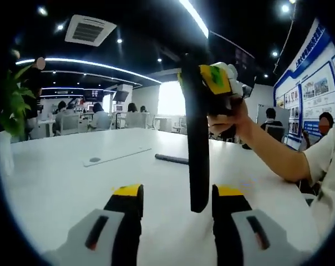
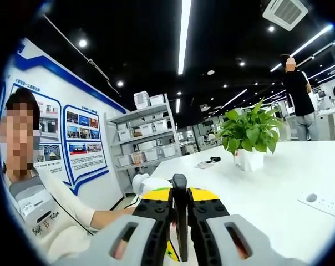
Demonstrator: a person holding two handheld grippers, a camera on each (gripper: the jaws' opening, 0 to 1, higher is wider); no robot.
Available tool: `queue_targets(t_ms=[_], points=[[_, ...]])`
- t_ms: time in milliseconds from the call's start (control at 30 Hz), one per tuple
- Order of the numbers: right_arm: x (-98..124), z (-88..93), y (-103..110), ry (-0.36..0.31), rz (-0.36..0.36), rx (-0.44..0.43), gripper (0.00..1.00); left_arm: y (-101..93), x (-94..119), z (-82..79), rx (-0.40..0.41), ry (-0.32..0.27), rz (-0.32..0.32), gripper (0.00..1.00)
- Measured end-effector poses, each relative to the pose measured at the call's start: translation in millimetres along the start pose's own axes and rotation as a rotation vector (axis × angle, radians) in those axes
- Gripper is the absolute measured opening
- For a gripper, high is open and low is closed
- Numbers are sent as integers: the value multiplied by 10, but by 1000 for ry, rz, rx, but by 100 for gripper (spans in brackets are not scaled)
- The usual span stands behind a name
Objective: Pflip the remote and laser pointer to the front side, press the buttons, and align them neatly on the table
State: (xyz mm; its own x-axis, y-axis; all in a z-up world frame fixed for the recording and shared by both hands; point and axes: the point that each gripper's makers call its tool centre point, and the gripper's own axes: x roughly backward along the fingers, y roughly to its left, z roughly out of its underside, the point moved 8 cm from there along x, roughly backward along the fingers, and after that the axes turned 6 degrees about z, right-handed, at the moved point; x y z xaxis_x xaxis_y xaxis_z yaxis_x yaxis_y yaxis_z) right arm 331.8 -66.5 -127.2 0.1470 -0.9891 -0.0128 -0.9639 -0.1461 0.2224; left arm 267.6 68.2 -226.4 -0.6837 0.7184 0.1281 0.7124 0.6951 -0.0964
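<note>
Two tools share the job: the right tool (image 2: pixel 180 213) is clenched on the remote (image 1: pixel 196 133), which hangs upright above the desk (image 1: pixel 62 172), its lower end between the released left tool's (image 1: pixel 177 202) jaws. Beyond, the laser pointer (image 1: pixel 171 159) lies flat, crosswise.

Potted plant (image 2: pixel 250 136) on white table (image 2: pixel 300 166) (shelving with boxes (image 2: pixel 145 136) behind), wall posters (image 2: pixel 81 141).

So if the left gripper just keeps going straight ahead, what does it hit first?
Probably the long black remote hanging upright from the right gripper, just above the white table; depth is unclear.
</note>
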Motion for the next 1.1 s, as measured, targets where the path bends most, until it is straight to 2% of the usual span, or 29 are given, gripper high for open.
queue_targets(t_ms=[233,333,433,467,533,633,700,867,933,1033,1067,1100], points=[[-2,0,-14,2,3,-4,14,24,35,-25,-4,-12,-10,51],[-12,6,1,4,2,0,14,36,37,-27,-57,23,-39,51],[-18,17,4,8,3,1,14,-38,43,-44,-87,37,-37,51],[-18,20,1,7,3,-1,14,-48,42,-57,-73,23,-25,51],[-18,25,-6,7,5,-4,14,-55,46,-90,5,-57,22,51],[-25,45,-23,12,10,-11,14,63,170,-74,99,-95,36,53],[-41,54,-19,12,8,-12,14,76,223,-57,82,-61,28,56],[-77,74,-1,22,8,-6,14,23,317,-84,73,-64,26,55],[-81,80,-6,27,7,-5,14,-17,334,-72,63,-48,17,55],[-73,79,-9,33,11,-5,14,17,367,-65,-18,-3,-75,54],[-66,68,-4,31,9,-6,14,2,373,-60,-86,33,-107,54],[-59,60,7,29,10,-7,14,-11,372,-51,-103,46,-111,53]])
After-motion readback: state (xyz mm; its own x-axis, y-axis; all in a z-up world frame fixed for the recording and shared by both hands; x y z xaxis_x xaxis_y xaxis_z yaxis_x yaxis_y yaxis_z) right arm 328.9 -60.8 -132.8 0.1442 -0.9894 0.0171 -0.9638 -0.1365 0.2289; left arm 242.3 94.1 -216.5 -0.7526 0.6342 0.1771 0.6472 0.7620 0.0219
